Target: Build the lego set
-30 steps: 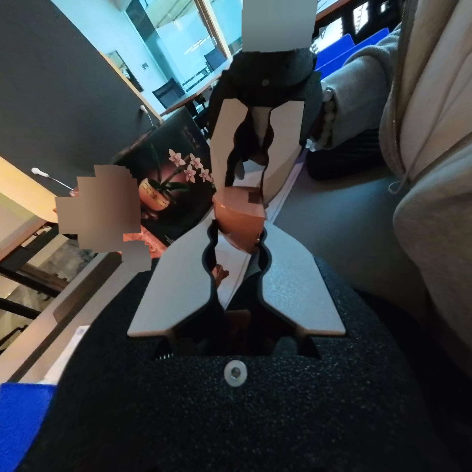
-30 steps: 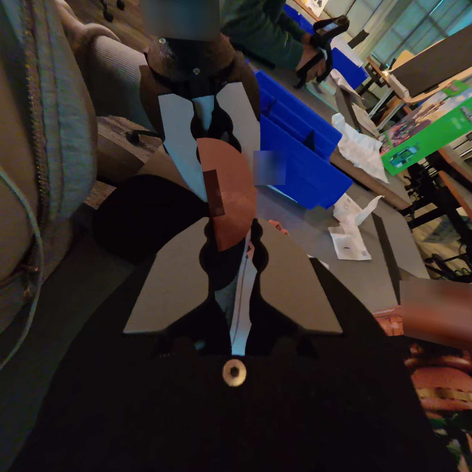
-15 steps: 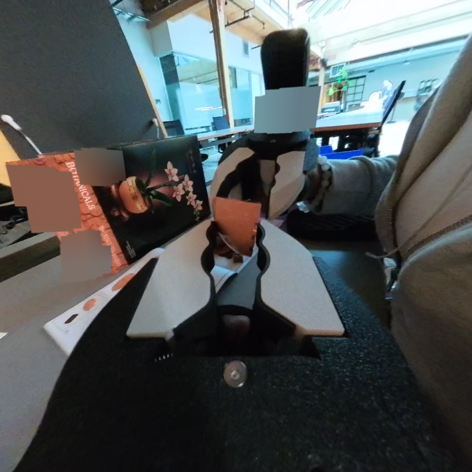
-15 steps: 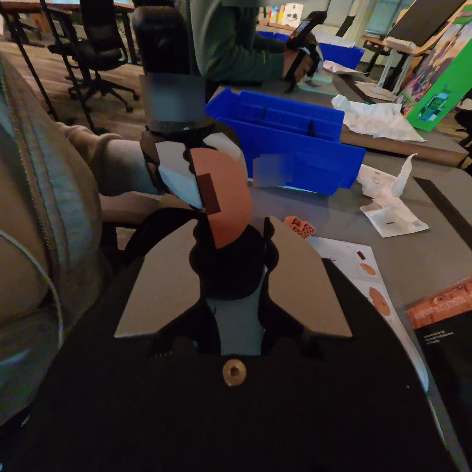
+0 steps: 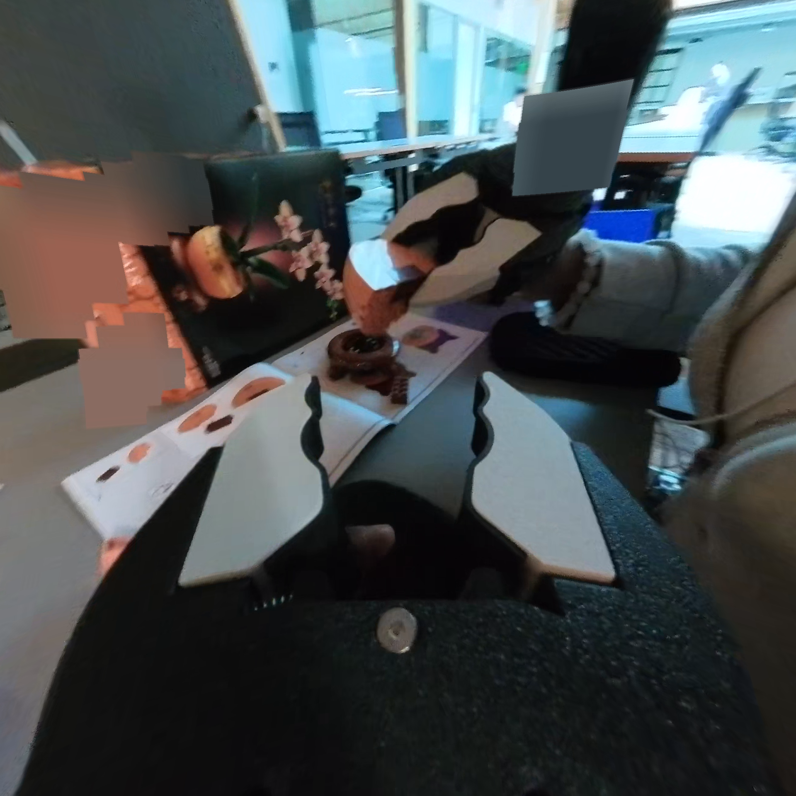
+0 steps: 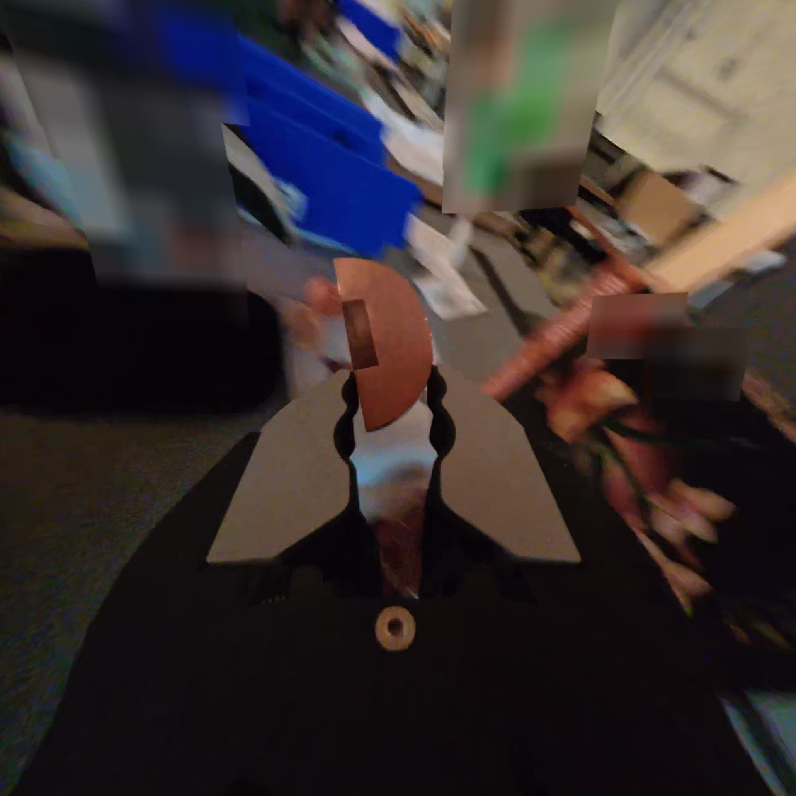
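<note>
The left gripper (image 5: 396,413) has its jaws wide apart and nothing between them; it hangs over the grey table (image 5: 435,435), just before the near edge of an open booklet (image 5: 357,409) that lies flat there. On the booklet stands a dark brown ring-shaped base (image 5: 359,349) with some small dark brown pieces (image 5: 398,387) next to it. The right gripper (image 5: 424,271) comes in from the right side of the left wrist view and grasps an orange half-round piece (image 5: 372,293), which looks like half of a pot. The lower end of this piece is at the rim of the ring base, but I cannot tell if it really touches it. In the right wrist view the same orange piece (image 6: 383,344) sits between the 2 fingers (image 6: 301,452) of the right gripper (image 6: 392,387), its flat cut face to the left with a dark rectangular slot in it, and most of the piece sticks out past the fingertips. This view is strongly blurred, so I cannot tell whether both pads press on the piece. Behind the booklet a dark box (image 5: 258,275) stands upright, with a picture of a potted orchid on it. Blue bins (image 6: 327,163) stand farther back on the table in the right wrist view. A person's light sleeve (image 5: 646,284) with a bead bracelet is behind the right gripper.
</note>
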### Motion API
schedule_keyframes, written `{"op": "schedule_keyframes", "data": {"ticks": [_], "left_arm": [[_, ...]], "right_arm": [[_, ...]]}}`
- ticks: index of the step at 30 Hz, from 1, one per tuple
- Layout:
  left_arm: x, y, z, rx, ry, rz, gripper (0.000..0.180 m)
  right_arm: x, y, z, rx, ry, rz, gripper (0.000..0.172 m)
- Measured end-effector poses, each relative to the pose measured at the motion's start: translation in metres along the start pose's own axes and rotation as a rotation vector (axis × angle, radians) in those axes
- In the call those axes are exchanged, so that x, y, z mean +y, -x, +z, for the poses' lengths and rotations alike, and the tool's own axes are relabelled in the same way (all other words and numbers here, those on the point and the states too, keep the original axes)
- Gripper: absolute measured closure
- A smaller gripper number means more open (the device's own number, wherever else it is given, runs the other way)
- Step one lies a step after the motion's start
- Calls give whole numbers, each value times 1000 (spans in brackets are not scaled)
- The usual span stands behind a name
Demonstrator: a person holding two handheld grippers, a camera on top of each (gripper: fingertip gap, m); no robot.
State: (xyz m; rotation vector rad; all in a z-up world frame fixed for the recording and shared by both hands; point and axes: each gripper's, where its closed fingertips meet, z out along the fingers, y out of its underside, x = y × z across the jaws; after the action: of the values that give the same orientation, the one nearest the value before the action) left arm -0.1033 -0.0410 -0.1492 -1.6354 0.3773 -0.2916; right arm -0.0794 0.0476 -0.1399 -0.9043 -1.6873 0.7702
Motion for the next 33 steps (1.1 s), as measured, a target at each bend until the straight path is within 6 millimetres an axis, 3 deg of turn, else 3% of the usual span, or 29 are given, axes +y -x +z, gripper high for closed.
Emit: {"op": "schedule_keyframes", "data": {"ticks": [3,4,6,10,13,15,18,21,25,33], "left_arm": [[14,22,-7,-171,59,9,114],[21,28,-9,-216,91,12,123],[36,33,-8,-237,161,-15,140],[52,35,1,-198,296,-122,169],[51,51,8,-252,396,-189,173],[50,68,15,-343,485,-141,164],[55,86,36,-421,585,-93,127],[61,84,55,-406,623,-134,101],[63,86,63,-443,607,-138,91],[63,84,68,-462,574,-167,91]], "right_arm": [[36,-59,-11,350,296,-287,142],[42,-71,-11,410,359,-382,142],[54,-80,1,430,427,-478,142],[82,-87,36,361,492,-459,142],[91,-95,50,366,530,-467,142],[96,-97,54,377,560,-462,142],[99,-96,61,372,561,-472,142],[103,-93,62,367,565,-487,142],[105,-91,65,361,555,-468,141],[102,-84,77,368,522,-533,142]]}}
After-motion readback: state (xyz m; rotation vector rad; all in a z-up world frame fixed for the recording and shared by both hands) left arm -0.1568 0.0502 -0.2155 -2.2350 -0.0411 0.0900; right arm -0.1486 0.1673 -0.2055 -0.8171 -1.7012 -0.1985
